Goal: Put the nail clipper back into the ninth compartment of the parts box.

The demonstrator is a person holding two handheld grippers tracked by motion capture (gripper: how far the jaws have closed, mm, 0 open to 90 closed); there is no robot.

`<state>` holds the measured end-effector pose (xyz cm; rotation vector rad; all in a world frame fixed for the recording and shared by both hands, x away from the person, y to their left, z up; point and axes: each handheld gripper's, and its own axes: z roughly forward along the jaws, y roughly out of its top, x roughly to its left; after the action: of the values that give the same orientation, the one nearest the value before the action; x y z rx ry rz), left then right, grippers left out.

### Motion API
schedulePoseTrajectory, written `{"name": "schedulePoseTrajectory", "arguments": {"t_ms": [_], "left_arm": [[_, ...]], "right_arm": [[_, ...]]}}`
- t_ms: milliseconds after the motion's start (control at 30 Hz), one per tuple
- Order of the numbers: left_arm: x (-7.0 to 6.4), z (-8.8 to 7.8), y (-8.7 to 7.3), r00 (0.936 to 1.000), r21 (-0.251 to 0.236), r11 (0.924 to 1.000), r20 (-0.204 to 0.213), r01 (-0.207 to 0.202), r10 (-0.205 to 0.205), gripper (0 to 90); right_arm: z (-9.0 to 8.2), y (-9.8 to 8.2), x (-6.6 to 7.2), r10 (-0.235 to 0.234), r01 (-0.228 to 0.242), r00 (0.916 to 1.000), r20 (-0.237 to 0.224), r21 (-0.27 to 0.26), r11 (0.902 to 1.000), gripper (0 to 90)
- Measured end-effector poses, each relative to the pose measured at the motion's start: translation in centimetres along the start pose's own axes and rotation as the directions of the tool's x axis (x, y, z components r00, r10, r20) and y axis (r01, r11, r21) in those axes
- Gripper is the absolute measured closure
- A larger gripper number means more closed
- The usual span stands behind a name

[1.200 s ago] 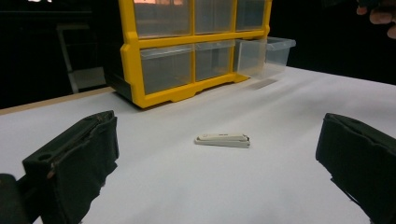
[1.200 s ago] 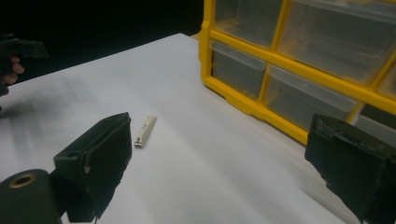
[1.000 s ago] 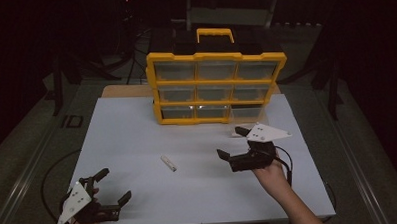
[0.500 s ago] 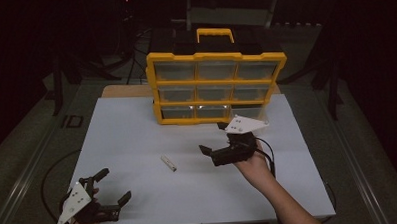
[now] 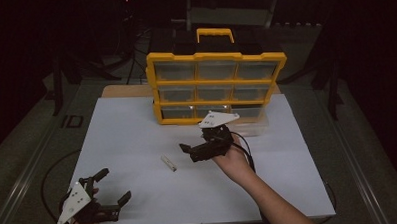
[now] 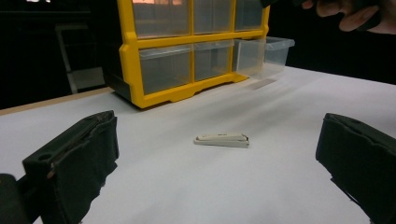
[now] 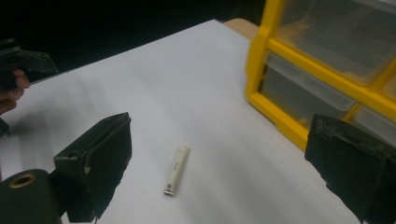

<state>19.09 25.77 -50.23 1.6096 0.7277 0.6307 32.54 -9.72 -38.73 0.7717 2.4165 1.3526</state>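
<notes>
A small cream-coloured bar with a metal end [image 5: 169, 163] lies flat in the middle of the white table [image 5: 137, 129]. My right gripper [image 5: 189, 152] hovers just to its right, open and empty, jaws pointing left toward it. In the right gripper view the bar [image 7: 176, 170] lies between and beyond the open right gripper [image 7: 222, 135]. My left gripper [image 5: 114, 185] rests open at the table's near left corner, well short of the bar. From the left gripper view the bar [image 6: 222, 140] lies ahead of the wide-open left gripper [image 6: 218, 126].
A yellow drawer cabinet [image 5: 215, 86] with clear drawers stands at the back centre. Its bottom right drawer [image 5: 251, 124] is pulled out, seen also as the clear drawer [image 6: 266, 51]. The table's front edge runs right by the left gripper.
My right gripper has moved left and slightly toward the cabinet, closing in on the cream bar. The left gripper and the bar have stayed put.
</notes>
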Motion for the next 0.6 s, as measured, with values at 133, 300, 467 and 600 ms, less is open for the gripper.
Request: {"name": "schedulePoseTrajectory", "arguments": {"t_ms": [133, 300, 467, 600], "left_arm": [[0.0, 0.0, 0.0, 1.0000, 0.001, 1.0000, 0.001, -0.003, 0.003, 0.5], [0.0, 0.0, 0.0, 1.0000, 0.001, 1.0000, 0.004, -0.005, 0.005, 0.5], [0.0, 0.0, 0.0, 1.0000, 0.000, 1.0000, 0.004, -0.003, 0.003, 0.5], [0.0, 0.0, 0.0, 1.0000, 0.000, 1.0000, 0.005, 0.000, 0.000, 0.5]], "right_arm": [[1.4, 0.4, 0.4, 0.006, -0.006, 1.0000, 0.001, 0.020, 0.9998, 7.6], [3.0, 0.6, 0.8, 0.022, -0.022, 0.9997, -0.014, 0.062, 0.9978, 7.7], [4.6, 0.5, 0.9, 0.038, -0.034, 0.9988, -0.030, 0.116, 0.9926, 7.9], [5.7, 0.3, 1.1, 0.046, -0.040, 0.9984, -0.032, 0.167, 0.9851, 8.8]]}}
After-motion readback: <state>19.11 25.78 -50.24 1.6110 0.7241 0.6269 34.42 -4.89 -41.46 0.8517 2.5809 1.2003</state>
